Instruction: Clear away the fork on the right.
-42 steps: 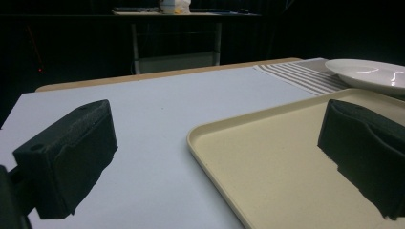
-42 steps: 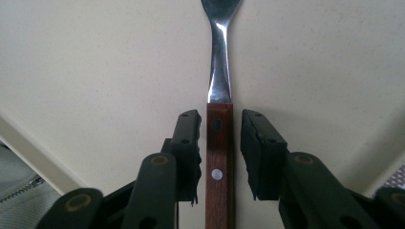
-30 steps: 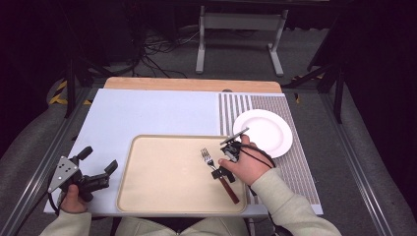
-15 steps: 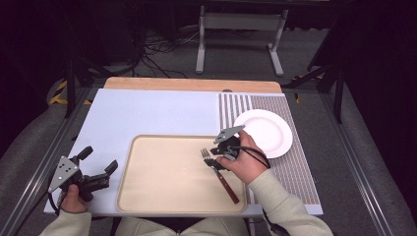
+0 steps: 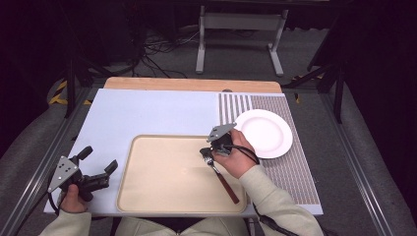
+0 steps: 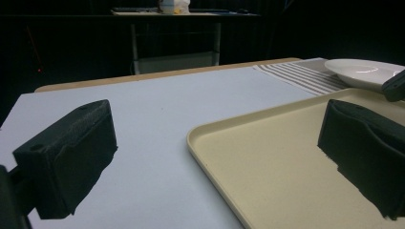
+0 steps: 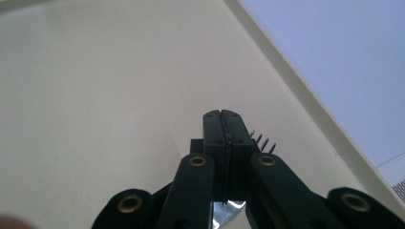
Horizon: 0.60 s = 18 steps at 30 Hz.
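Right gripper (image 5: 209, 156) has just been closing, and its black jaws now meet flat against each other over the neck of a steel fork with a dark brown wooden handle (image 5: 220, 176), so the fork is pinched between them. In the right gripper view the tines (image 7: 261, 139) poke out just to one side of the shut jaws, and a glint of bright metal shows beneath them. The fork lies low over the beige plastic tray (image 5: 167, 182), its handle trailing back from the gripper toward the person's sleeve, under the hand. A white round plate (image 5: 265, 132) sits near the gripper on its far side, on the striped mat (image 5: 295, 167), apart from the tray.

As I judge it, the fork is light and stiff, but its polished neck is narrow and slippery, so it may swivel in the pads; the heavier wooden handle would tend to droop when lifted. A hold nearer the handle's start would balance better.

Left gripper (image 5: 97, 173) rests off the tray's other edge, over the pale blue table top (image 5: 147, 113), jaws spread wide with nothing between them.
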Motion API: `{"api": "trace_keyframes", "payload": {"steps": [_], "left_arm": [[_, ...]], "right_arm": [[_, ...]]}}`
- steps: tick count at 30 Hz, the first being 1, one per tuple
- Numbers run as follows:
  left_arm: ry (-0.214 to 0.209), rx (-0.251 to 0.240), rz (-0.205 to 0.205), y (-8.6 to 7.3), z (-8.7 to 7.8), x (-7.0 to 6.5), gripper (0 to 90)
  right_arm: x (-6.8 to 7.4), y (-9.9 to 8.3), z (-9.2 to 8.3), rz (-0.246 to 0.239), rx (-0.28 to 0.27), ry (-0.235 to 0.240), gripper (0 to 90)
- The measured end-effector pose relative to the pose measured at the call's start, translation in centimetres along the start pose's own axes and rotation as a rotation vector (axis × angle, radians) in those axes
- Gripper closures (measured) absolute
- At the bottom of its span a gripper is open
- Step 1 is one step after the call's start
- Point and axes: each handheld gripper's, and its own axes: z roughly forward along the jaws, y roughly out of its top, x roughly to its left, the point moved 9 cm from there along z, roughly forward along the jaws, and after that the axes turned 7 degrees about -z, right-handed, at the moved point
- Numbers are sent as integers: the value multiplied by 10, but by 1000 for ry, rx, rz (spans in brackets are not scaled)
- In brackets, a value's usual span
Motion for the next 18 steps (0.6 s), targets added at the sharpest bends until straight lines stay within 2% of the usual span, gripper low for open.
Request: {"api": "trace_keyframes", "payload": {"steps": [8, 18], "left_arm": [[1, -3, -3, 0, 0, 1, 1], [0, -3, -4, 0, 0, 0, 1]], "right_arm": [[-2, -2, 22, -9, 24, 14, 900], [-7, -11, 37, 0, 57, 5, 900]]}}
